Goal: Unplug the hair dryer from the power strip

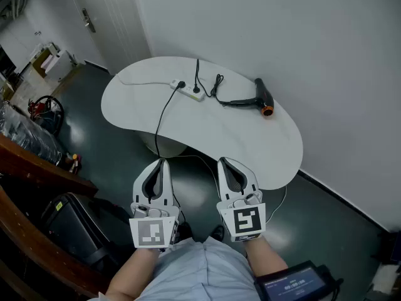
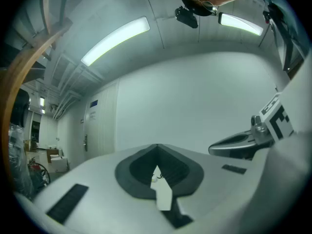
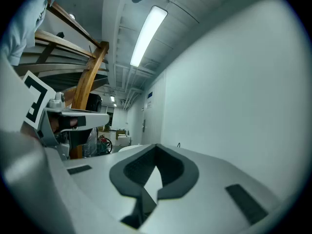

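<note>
A white power strip point(image 1: 187, 90) lies at the back of a white kidney-shaped table point(image 1: 250, 155). A black hair dryer point(image 1: 264, 96) with an orange nozzle rests to its right, its black cord point(image 1: 217, 88) looping to a plug point(image 1: 196, 91) in the strip. A second black plug point(image 1: 182, 84) sits in the strip, its cable dropping off the table's front. My left gripper point(image 1: 161, 162) point(image 2: 157, 147) and right gripper point(image 1: 223, 162) point(image 3: 156, 146) are held side by side in front of the table, well short of the strip. Both are shut and hold nothing.
A white wall point(image 1: 301, 36) runs behind the table. A door point(image 1: 94, 17) and boxes point(image 1: 47, 58) are at the back left. A dark case point(image 1: 72, 221) and a wooden rail point(image 1: 37, 168) lie at the lower left. A screen point(image 1: 294, 287) shows at the bottom right.
</note>
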